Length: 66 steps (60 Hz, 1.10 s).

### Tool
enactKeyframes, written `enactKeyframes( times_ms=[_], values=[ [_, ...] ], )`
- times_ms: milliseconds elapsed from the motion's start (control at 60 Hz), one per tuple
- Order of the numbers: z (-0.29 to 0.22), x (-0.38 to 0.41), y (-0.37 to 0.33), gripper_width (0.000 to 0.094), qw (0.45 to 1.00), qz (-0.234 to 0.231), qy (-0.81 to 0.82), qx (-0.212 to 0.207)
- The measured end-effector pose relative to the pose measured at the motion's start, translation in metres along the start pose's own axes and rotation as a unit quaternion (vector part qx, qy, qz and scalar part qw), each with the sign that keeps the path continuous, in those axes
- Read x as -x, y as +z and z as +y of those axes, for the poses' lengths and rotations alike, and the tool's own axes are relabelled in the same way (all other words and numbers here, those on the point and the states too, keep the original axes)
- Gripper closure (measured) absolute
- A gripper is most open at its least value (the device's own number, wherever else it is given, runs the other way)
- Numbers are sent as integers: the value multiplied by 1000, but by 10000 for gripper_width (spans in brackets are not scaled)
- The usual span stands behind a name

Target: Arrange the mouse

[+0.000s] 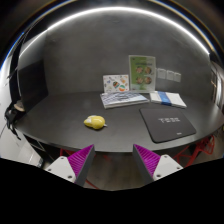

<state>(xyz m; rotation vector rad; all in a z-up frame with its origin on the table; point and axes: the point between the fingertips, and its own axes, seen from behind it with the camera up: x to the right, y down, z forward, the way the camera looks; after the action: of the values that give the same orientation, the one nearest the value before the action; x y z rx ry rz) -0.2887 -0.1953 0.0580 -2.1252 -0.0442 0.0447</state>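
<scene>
While the gripper hangs open and empty, the yellow mouse lies beyond its fingers.

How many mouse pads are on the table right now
1. The black mouse pad lies on the dark table, ahead of the open gripper, right of the yellow mouse. None seems hidden.

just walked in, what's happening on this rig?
A person holds a handheld gripper above the near edge of a dark table. Its fingers are open and hold nothing. Beyond them, off to one side, a small yellow object, presumably the mouse, sits on the table; on the other side lies a black mouse pad. Papers and booklets lie farther back, with an upright card behind them. Nothing is gripped yet.
</scene>
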Motion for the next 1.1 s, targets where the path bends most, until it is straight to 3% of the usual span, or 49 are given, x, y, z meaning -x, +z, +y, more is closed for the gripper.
enactKeyframes(
  times_ms=[350, 483, 617, 833, 900, 1100],
  values=[
    [3, 58, 95, 116, 996, -80, -33, 22],
    [4, 62, 126, 93, 995, -58, -77, 26],
    [-14, 69, 157, 126, 996, -57, -62, 23],
    [-42, 72, 209, 98, 997, -42, -40, 54],
    [-48, 75, 220, 244, 996, -44, -42, 63],
    [-58, 74, 241, 332, 997, -25, -23, 64]
  ],
)
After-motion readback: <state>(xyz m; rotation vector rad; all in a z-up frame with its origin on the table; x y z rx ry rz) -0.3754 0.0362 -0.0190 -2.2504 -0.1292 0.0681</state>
